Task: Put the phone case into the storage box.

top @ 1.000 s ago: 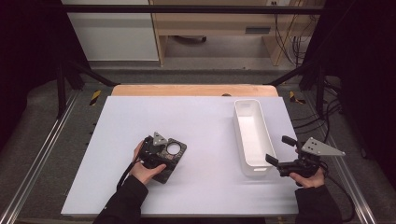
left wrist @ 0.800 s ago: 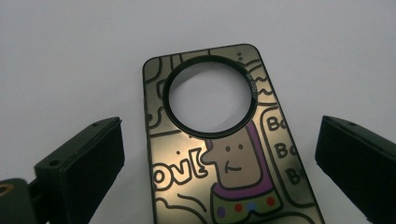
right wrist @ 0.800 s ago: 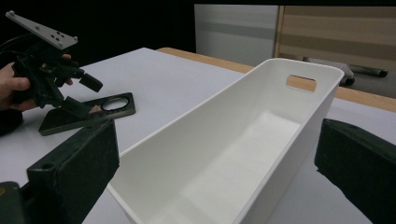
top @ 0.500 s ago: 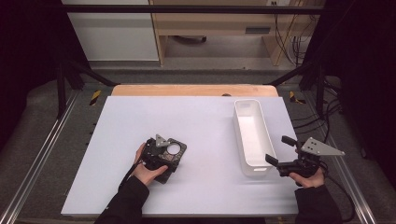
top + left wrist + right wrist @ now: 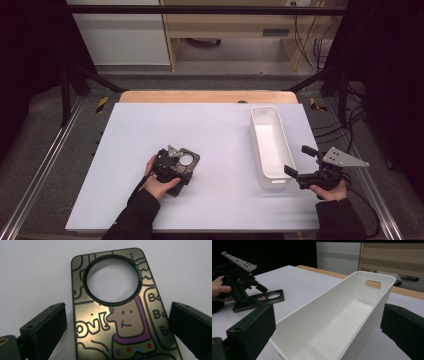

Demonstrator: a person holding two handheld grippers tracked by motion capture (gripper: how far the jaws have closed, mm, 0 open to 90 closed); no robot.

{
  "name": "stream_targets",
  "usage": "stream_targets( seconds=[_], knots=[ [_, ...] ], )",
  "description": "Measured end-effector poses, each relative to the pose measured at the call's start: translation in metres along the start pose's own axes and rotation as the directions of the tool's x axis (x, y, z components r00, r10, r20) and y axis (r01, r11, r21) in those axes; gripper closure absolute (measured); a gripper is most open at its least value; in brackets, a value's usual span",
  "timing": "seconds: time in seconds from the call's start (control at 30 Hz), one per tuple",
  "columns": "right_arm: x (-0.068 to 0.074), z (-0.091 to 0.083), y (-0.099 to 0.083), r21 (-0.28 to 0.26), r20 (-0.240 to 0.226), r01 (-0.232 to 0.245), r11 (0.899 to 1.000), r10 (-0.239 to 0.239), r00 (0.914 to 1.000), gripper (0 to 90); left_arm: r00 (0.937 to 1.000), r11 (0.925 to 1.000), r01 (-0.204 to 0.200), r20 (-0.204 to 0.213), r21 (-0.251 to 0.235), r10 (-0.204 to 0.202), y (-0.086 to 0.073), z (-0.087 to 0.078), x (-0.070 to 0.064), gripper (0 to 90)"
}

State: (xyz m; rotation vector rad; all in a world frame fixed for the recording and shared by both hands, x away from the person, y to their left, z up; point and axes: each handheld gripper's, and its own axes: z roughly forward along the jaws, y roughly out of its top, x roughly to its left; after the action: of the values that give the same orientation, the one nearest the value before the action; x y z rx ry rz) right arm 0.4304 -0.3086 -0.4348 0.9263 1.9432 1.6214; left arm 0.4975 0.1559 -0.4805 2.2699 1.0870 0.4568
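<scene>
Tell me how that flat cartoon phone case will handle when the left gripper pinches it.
The phone case looks glossy, so probably slippery. Lying flat on the table, it likely slides before lifting. The open left gripper straddles it.

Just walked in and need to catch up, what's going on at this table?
A person holds a claw in each hand. The left claw is open, its jaws on either side of a flat phone case with cartoon print lying on the white table, not gripping it. The right claw is open beside the near end of an empty white bin.
</scene>
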Motion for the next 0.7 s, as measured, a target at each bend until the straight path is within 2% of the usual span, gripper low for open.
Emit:
stream_targets(
  seconds=[0.4, 0.7],
  knots=[
    [0.0, 0.0001, 0.0, 0.001, 0.0, 0.001, 1.0, -0.001, 1.0, 0.5, 0.9999, 0.9997, 0.016, 0.0, 0.019, -0.016, 0.0007, 0.0002, -0.002, 7.1],
    [0.0002, 0.0003, 0.0, 0.002, -0.001, 0.002, 1.0, -0.002, 1.0, 0.5, 0.9994, 0.9977, 0.034, -0.013, 0.059, -0.033, 0.0048, 0.0001, -0.003, 8.2]
  ],
)
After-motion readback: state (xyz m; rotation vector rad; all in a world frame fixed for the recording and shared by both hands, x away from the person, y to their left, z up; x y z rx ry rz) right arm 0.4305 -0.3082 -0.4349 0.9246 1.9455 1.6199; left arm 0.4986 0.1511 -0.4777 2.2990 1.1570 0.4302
